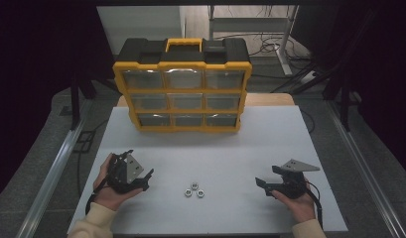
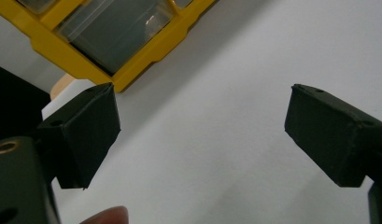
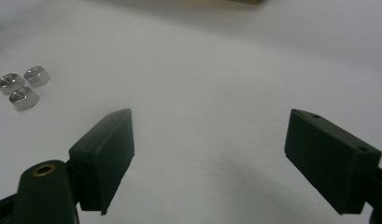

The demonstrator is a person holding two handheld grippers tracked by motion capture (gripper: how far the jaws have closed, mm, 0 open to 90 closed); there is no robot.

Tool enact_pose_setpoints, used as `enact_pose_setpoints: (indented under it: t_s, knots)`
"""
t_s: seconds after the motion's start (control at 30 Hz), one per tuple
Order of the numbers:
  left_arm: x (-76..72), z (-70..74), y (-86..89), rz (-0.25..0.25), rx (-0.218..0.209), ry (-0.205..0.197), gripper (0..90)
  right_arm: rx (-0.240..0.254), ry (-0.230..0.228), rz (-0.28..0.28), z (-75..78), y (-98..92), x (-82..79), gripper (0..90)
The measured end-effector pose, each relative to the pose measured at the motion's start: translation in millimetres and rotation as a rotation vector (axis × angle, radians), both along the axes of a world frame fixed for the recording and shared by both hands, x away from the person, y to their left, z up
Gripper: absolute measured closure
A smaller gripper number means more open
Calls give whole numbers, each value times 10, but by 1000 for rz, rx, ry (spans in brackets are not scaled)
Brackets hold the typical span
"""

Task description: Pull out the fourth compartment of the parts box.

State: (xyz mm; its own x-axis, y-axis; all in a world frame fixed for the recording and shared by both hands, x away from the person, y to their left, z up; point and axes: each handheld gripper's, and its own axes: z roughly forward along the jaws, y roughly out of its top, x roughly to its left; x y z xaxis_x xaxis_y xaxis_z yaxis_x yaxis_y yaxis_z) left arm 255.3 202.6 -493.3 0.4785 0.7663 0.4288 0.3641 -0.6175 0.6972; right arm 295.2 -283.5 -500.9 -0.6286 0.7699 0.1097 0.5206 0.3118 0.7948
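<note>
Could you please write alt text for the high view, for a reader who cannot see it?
Three metal nuts lie clustered on a white table, between the open left gripper and open right gripper, each held in a hand. A yellow-and-black drawer organizer stands at the far edge.

The room around the table (image 1: 215, 148) sits in near darkness, while the white tabletop catches soft, even light from overhead and looks a flat grey. Shadows are faint and blurred at their edges. A small glare glints off the clear drawers of the yellow organizer (image 1: 183, 87). From above, everything looks a bit grainy. Up close, the three nuts (image 3: 21, 86) stay fairly sharp, while the black jaws nearest the lens go soft.
</note>
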Motion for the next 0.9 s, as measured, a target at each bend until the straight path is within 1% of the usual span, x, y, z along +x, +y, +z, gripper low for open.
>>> enact_pose_setpoints:
  t_s: [0.13,0.33,0.47,0.57,0.7,0.73,0.77,0.8,0.83,0.87,0.9]
  knots:
    - [-14,-3,2,-4,36,-22,107,-4,0,2,0,10,2,167]
    - [-24,12,-10,-18,53,-53,106,-8,1,1,-5,12,6,166]
    - [-30,23,-11,-26,75,-76,106,-7,2,-1,-7,4,5,166]
    - [-38,28,-15,-35,80,-95,104,-7,2,-2,-6,-1,3,166]
    - [-45,30,-19,-44,109,-120,104,-12,0,-2,-8,5,1,166]
    - [-45,30,-19,-44,109,-120,104,-12,0,-2,-8,5,1,166]
    - [-46,27,-18,-46,126,-132,103,-13,1,-2,-8,9,0,166]
    - [-46,27,-18,-46,126,-132,104,-13,1,-2,-8,9,0,166]
    - [-46,26,-16,-49,141,-145,104,-14,1,-1,-10,10,1,166]
    - [-46,26,-16,-49,141,-145,104,-15,2,-1,-10,10,1,166]
    - [-46,34,-16,-58,139,-157,98,-16,1,-1,-10,10,1,166]
